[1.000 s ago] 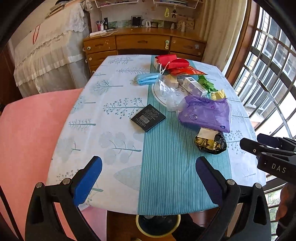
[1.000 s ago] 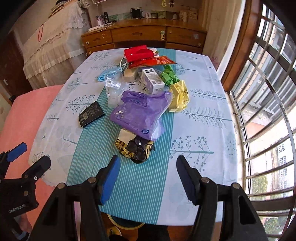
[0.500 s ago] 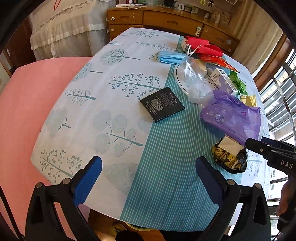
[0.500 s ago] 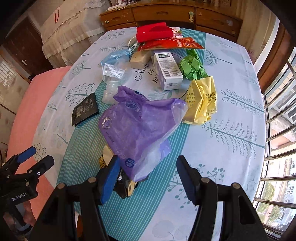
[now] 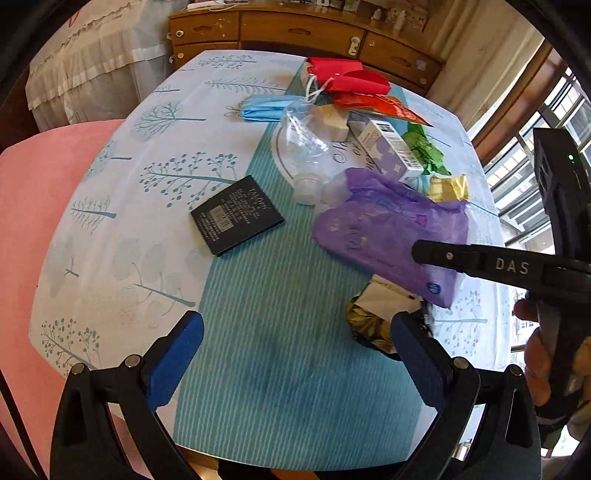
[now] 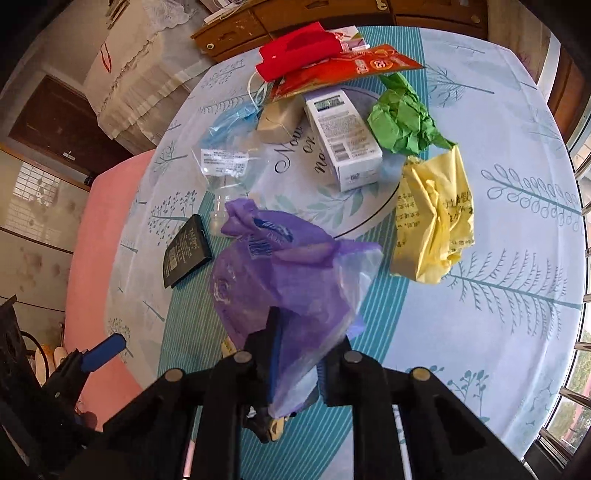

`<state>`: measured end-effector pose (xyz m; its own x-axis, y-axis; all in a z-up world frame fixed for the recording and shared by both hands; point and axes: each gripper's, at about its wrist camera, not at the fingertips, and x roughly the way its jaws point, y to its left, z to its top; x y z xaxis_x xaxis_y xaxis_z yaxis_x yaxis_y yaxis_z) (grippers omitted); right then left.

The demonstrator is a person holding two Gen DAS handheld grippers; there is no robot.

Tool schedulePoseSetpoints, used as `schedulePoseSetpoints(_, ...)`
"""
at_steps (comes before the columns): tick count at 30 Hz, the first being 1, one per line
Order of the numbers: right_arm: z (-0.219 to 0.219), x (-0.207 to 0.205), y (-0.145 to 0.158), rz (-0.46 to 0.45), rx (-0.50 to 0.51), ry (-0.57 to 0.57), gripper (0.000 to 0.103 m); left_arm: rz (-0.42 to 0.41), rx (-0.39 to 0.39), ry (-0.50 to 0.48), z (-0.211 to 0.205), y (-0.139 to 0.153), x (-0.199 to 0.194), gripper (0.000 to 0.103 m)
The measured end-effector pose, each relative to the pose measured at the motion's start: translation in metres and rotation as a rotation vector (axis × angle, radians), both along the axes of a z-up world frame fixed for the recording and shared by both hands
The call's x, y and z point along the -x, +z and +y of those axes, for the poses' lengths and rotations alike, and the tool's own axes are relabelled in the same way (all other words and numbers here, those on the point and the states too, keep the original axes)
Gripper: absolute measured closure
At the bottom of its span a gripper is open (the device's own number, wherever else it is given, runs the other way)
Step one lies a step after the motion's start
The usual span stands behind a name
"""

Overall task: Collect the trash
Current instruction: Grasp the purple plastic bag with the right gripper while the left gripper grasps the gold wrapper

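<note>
A crumpled purple plastic bag (image 6: 288, 280) lies on the teal stripe of the table. My right gripper (image 6: 304, 362) is closing on the bag's near end, which sits pinched between the narrowed jaws. A black and gold wrapper (image 5: 369, 321) lies half under the bag (image 5: 391, 229). My left gripper (image 5: 295, 354) stands wide open over the table's near edge with nothing between its fingers. The right gripper's black finger (image 5: 480, 262) reaches in over the bag from the right in the left wrist view.
More litter lies beyond: a black flat pack (image 6: 186, 254), clear plastic (image 6: 225, 162), a white box (image 6: 343, 136), green paper (image 6: 402, 122), a yellow bag (image 6: 432, 218), red wrappers (image 6: 295, 51) and a blue mask (image 5: 266, 109). A pink seat (image 5: 29, 221) is on the left, a wooden dresser (image 5: 295, 29) behind.
Both grippers moved forward and down over the table. The right gripper's jaws went from wide open to nearly shut around the purple bag's near end. The left stayed open.
</note>
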<state>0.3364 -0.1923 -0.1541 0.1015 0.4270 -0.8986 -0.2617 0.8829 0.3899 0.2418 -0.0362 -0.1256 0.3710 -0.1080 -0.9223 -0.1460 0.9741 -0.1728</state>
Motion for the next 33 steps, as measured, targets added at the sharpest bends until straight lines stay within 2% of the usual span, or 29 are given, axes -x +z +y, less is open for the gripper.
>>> schedulePoseSetpoints(3, -0.006, -0.006, 0.013, -0.037, -0.023, -0.005, 0.093, 0.01, 0.057, -0.038, -0.013, 0.001, -0.005, 0.001)
schedulePoseSetpoints(9, -0.023, -0.016, 0.04, -0.15, -0.013, -0.018, 0.094, 0.053, 0.085, -0.099, -0.047, -0.01, -0.022, 0.001)
schedulePoseSetpoints(12, -0.03, -0.013, 0.045, -0.189, 0.015, -0.015, 0.094, 0.089, 0.07, -0.122, -0.064, -0.022, -0.032, 0.001)
schedulePoseSetpoints(17, -0.041, -0.004, 0.041, -0.186, 0.041, -0.011, 0.094, 0.137, 0.026, -0.13, -0.083, -0.043, -0.046, 0.001)
schedulePoseSetpoints(18, -0.046, -0.001, 0.04, -0.186, 0.048, -0.009, 0.094, 0.143, 0.023, -0.123, -0.084, -0.046, -0.047, 0.005)
schedulePoseSetpoints(19, -0.047, 0.002, 0.039, -0.182, 0.054, -0.008, 0.094, 0.149, 0.026, -0.115, -0.083, -0.048, -0.048, 0.023)
schedulePoseSetpoints(20, -0.048, 0.004, 0.038, -0.178, 0.057, -0.006, 0.094, 0.161, 0.04, -0.111, -0.083, -0.051, -0.048, 0.029)
schedulePoseSetpoints(22, -0.048, 0.01, 0.037, -0.173, 0.068, 0.0, 0.094, 0.167, 0.075, -0.091, -0.079, -0.053, -0.048, 0.029)
schedulePoseSetpoints(27, -0.041, 0.024, 0.039, -0.175, 0.091, 0.024, 0.094, 0.13, 0.064, -0.099, -0.072, -0.044, -0.038, 0.032)
schedulePoseSetpoints(33, -0.026, 0.044, 0.046, -0.185, 0.133, 0.045, 0.096, 0.057, 0.054, -0.113, -0.048, -0.016, -0.019, 0.034)
